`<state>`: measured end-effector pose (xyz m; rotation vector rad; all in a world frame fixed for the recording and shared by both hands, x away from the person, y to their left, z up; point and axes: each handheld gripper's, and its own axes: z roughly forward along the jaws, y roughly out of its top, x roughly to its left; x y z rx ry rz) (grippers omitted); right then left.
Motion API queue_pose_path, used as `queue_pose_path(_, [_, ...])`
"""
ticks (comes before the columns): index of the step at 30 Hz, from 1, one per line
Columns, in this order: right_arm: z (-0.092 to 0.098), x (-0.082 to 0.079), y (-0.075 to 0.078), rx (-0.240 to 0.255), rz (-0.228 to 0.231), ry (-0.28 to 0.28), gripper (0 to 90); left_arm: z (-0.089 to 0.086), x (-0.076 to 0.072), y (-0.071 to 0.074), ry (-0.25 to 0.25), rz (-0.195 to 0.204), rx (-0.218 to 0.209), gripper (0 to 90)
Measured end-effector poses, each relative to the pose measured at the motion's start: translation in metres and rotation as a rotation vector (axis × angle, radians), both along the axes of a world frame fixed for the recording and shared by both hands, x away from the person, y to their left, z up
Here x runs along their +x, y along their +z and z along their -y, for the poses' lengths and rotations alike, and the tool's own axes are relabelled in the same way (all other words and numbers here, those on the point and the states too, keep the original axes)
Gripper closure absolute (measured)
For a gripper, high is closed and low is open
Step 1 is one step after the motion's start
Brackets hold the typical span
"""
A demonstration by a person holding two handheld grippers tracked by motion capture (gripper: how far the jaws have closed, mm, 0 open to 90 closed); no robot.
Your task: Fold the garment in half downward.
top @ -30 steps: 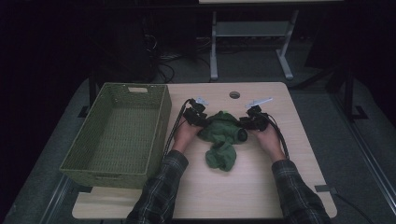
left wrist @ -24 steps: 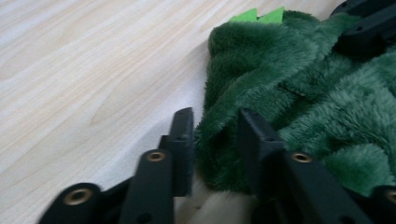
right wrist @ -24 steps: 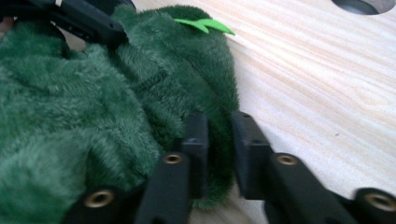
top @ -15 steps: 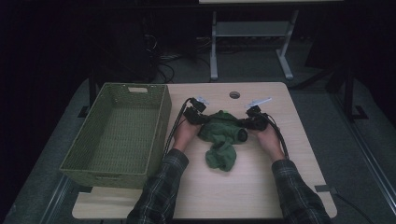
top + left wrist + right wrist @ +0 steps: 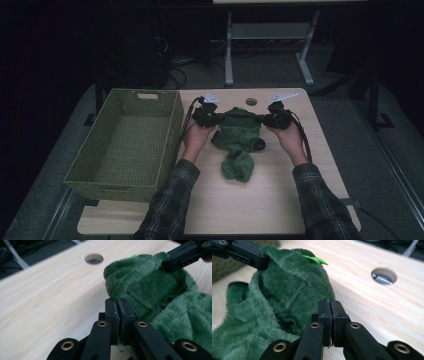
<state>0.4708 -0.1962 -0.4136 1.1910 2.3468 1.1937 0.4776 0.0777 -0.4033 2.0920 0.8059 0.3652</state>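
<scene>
A fuzzy green cloth (image 5: pixel 239 134) hangs between both grippers near the middle of the wooden table (image 5: pixel 260 200), its lower end bunched on the tabletop. My left gripper (image 5: pixel 214 119) is shut on the cloth's left top edge (image 5: pixel 140 290), with its jaws pressed together (image 5: pixel 118 305). My right gripper (image 5: pixel 270 120) is shut on the right top edge (image 5: pixel 294 290), jaws together (image 5: pixel 330 306). A small bright green tag (image 5: pixel 316 260) sticks out of the cloth's top. Each gripper view shows the other gripper pinching the far edge (image 5: pixel 185 253) (image 5: pixel 244 251).
A woven green basket (image 5: pixel 172 135) stands at the table's left, close to my left forearm. A round hole (image 5: pixel 251 101) sits in the tabletop just behind the cloth. A metal stand (image 5: pixel 270 35) and cables are on the floor beyond the table.
Both hands have risen a little and the cloth's top edge has come up with them. The cloth now hangs stretched between the two grippers.
</scene>
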Motion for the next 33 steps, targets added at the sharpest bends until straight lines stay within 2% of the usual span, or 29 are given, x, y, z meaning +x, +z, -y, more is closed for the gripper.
queue_pose_path(1, [0.0,-0.001,0.002,0.009,0.01,-0.001,88.1,0.0,-0.001,0.004,0.006,0.011,-0.016,87.7])
queue_pose_path(3, [0.0,0.0,0.007,0.015,0.005,0.002,88.1,-0.001,-0.004,0.011,0.013,0.036,-0.02,87.7])
queue_pose_path(5, [-0.001,-0.001,0.013,0.025,0.019,0.003,88.0,-0.002,-0.008,0.016,0.013,0.05,-0.02,87.6])
queue_pose_path(9, [-0.003,-0.008,0.019,0.035,0.043,0.026,87.9,-0.005,-0.02,0.019,0.007,0.067,-0.024,87.4])
queue_pose_path(13, [-0.002,-0.022,0.021,0.065,0.06,0.052,87.9,-0.009,-0.036,0.02,0.002,0.085,-0.065,87.3])
queue_pose_path(16, [0.001,-0.032,0.021,0.076,0.076,0.059,87.8,-0.011,-0.049,0.021,-0.013,0.101,-0.073,87.1])
queue_pose_path(18, [0.004,-0.037,0.021,0.085,0.073,0.069,87.6,-0.011,-0.057,0.021,-0.024,0.108,-0.082,87.1])
queue_pose_path(20, [0.005,-0.043,0.022,0.103,0.088,0.073,87.6,-0.011,-0.066,0.02,-0.035,0.119,-0.084,87.0])
queue_pose_path(24, [0.006,-0.054,0.02,0.108,0.085,0.102,87.6,-0.011,-0.082,0.018,-0.055,0.125,-0.113,87.0])
queue_pose_path(26, [0.007,-0.061,0.018,0.107,0.094,0.109,87.6,-0.012,-0.088,0.016,-0.064,0.133,-0.115,86.9])
queue_pose_path(28, [0.007,-0.067,0.016,0.114,0.085,0.121,87.6,-0.014,-0.095,0.014,-0.072,0.138,-0.118,86.9])
queue_pose_path(30, [0.007,-0.075,0.015,0.12,0.105,0.128,87.6,-0.016,-0.103,0.01,-0.084,0.134,-0.134,86.9])
queue_pose_path(31, [0.006,-0.078,0.014,0.116,0.091,0.141,87.5,-0.017,-0.107,0.007,-0.089,0.131,-0.139,86.9])
queue_pose_path(33, [0.006,-0.086,0.011,0.112,0.103,0.151,87.6,-0.019,-0.115,0.003,-0.103,0.136,-0.131,86.9])
